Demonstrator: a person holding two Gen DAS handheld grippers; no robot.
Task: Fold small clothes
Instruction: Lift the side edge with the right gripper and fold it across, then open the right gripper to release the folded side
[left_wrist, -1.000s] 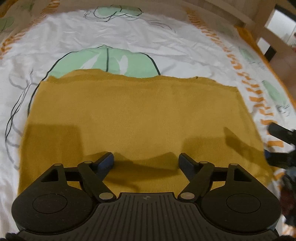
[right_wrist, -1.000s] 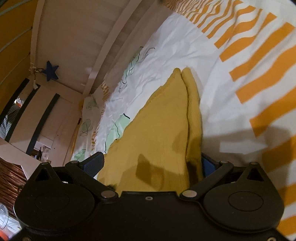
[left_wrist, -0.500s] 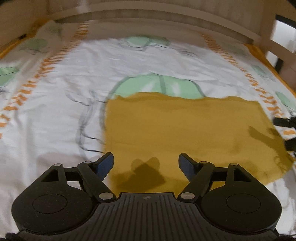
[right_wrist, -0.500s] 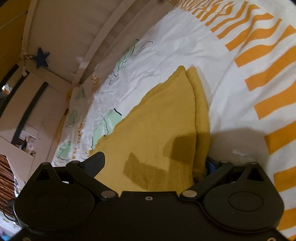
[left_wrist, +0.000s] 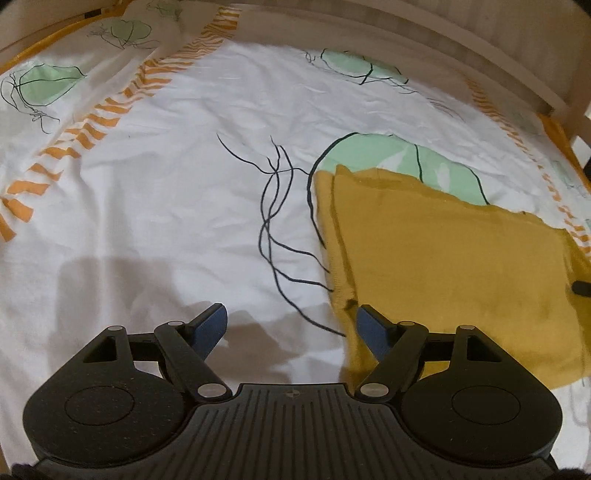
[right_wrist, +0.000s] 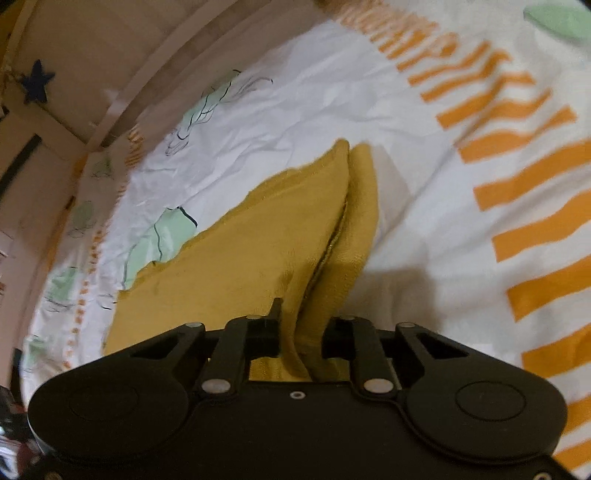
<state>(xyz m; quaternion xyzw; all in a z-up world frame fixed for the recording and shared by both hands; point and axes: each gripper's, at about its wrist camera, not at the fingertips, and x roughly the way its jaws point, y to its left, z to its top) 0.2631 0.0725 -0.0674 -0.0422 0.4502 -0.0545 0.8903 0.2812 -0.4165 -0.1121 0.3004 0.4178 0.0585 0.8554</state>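
Gripping the mustard cloth (right_wrist: 258, 251) on the bed (left_wrist: 147, 221), the right gripper (right_wrist: 301, 328) pinches its near edge; the left gripper (left_wrist: 291, 325) gapes empty, the cloth's left edge just right of it.

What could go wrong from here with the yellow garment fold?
1. The right claw is shut on a bunched edge of the yellow garment, where two layers show; one may slip out when lifted.
2. The left claw is open and holds nothing, so a one-sided pull could drag the garment askew.
3. The bedsheet is wrinkled; a low grab by the left claw might pinch it.
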